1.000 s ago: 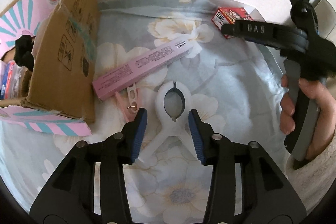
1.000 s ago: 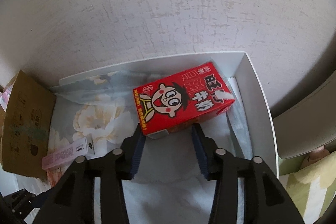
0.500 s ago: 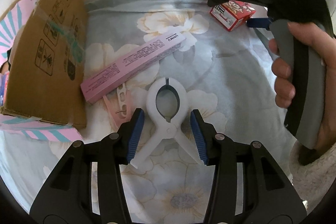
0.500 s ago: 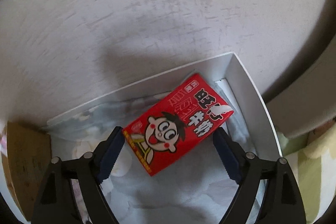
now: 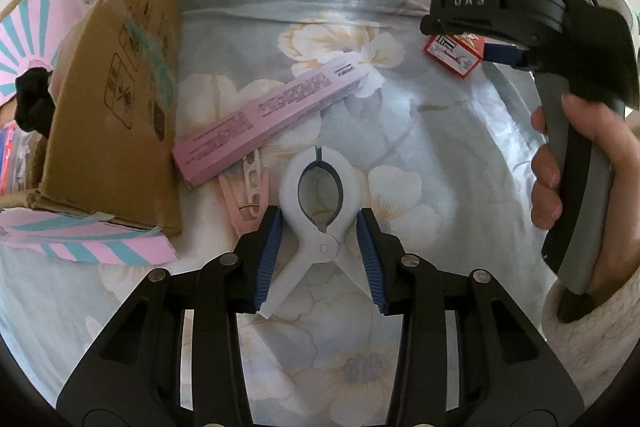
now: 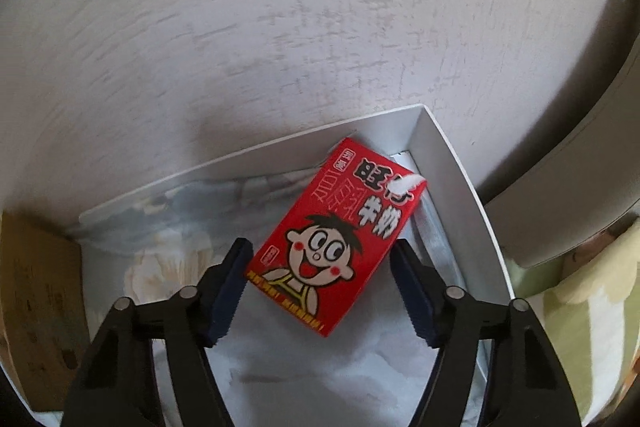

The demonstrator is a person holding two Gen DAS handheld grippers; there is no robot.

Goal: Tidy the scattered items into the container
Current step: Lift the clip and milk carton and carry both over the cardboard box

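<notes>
A white plastic clamp [image 5: 320, 211] lies on the floral cloth. My left gripper [image 5: 319, 259] is open with its blue pads on either side of the clamp's hinge, not pressing it. A pink clothes peg [image 5: 250, 195] lies just left of it, beside a long pink box [image 5: 276, 119]. A red milk carton [image 6: 340, 231] lies in the far right corner of the white tray [image 6: 456, 183]. My right gripper [image 6: 320, 287] is open wide around the carton's near end; it shows in the left wrist view [image 5: 520, 11] above the carton [image 5: 452, 55].
An open cardboard box [image 5: 112, 99] with pink striped flaps stands at the left, holding a black item [image 5: 32, 103]. A white wall [image 6: 280, 27] rises behind the tray. A grey object [image 6: 580, 187] stands at the right.
My right gripper opened wide and closed in over the red carton. My left gripper moved forward so its pads flank the white clamp.
</notes>
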